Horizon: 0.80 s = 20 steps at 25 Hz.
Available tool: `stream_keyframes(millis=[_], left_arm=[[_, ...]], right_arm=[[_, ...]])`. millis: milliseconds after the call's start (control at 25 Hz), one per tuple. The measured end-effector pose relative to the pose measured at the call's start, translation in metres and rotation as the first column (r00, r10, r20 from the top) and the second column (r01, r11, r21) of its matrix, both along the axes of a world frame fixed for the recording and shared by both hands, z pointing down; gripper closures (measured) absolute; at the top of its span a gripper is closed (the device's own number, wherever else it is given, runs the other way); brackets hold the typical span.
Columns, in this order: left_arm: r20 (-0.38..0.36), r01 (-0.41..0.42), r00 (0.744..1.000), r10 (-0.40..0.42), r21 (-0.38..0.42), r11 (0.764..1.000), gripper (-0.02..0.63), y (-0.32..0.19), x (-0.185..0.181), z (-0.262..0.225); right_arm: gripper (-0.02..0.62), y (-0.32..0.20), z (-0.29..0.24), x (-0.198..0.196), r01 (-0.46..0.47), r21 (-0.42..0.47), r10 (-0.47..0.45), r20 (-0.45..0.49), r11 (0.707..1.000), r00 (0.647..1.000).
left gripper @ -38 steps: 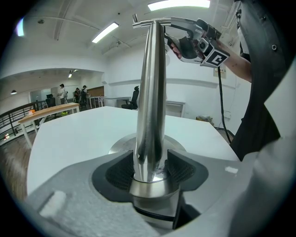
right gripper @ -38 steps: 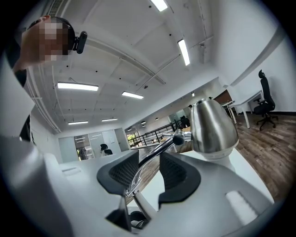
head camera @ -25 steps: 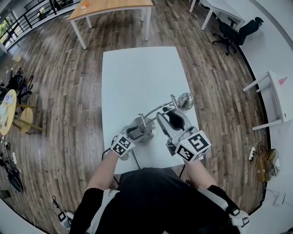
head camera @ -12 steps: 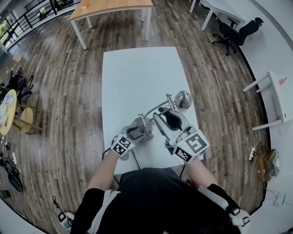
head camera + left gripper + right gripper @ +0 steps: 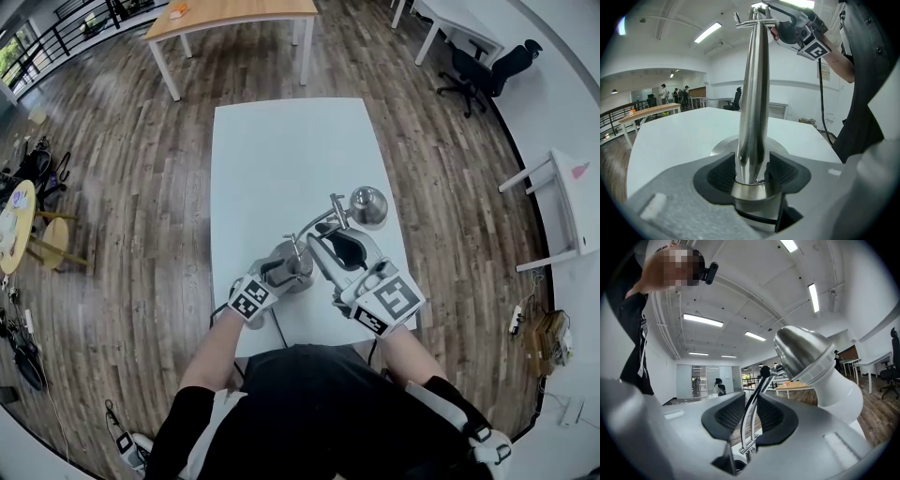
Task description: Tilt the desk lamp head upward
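Lamp post (image 5: 753, 84) clenched in left tongs (image 5: 752, 172); lamp arm (image 5: 754, 397) pinched between right tongs (image 5: 751, 418) just closing

A white rectangular table (image 5: 281, 159) stands on a brown wood-plank floor (image 5: 141, 187). Beyond its far end stands a wooden-topped table with white legs (image 5: 234, 11), bearing a small orange object (image 5: 178, 9). A black wheeled office chair (image 5: 473, 66) is at upper right. A small white side table (image 5: 565, 199) is at right, with a white power strip (image 5: 515, 319) on the floor near it. A round yellow table (image 5: 14, 220) is at left.
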<state>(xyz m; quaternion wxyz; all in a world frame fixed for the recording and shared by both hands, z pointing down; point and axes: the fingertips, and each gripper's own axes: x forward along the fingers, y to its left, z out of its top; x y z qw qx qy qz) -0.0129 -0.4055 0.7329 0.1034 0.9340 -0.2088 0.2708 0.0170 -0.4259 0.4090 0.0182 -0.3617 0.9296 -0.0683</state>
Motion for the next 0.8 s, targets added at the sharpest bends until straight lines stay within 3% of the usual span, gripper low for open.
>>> stream_keyframes(millis=[800], left_arm=[[0.001, 0.002, 1.0, -0.002, -0.004, 1.0, 0.368, 0.003, 0.0, 0.001]], right_arm=[[0.534, 0.008, -0.003, -0.018, 0.095, 0.014, -0.095, -0.014, 0.995, 0.995]])
